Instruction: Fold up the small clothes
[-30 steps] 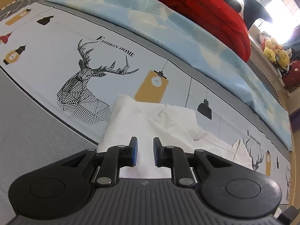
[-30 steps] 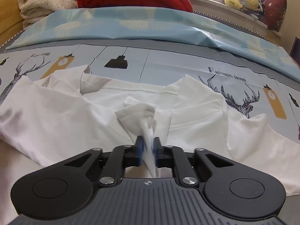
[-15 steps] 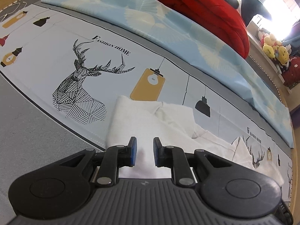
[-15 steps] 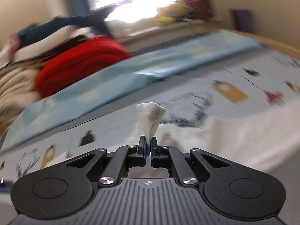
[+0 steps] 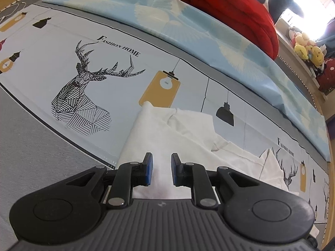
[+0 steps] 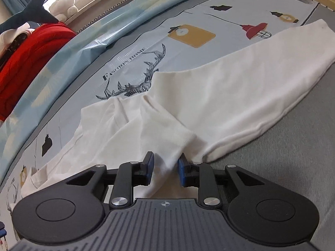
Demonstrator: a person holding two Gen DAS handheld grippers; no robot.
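Two tools over one white garment (image 6: 219,87) on bed, right tool (image 6: 165,168) opening, sleeve loose between pads, left tool (image 5: 161,168) narrow, empty, above cloth edge.

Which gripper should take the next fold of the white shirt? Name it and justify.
Probably right. The right gripper has its jaws opening with the white shirt sleeve between them, mid-garment. The left gripper hovers open above one shirt edge, gripping nothing.

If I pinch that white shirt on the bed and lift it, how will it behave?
The white shirt is likely floppy: it lies in soft wrinkled folds. Probably light, since the thin sleeve lies limp between the right gripper and its opening jaws. It should drape, not hold shape.
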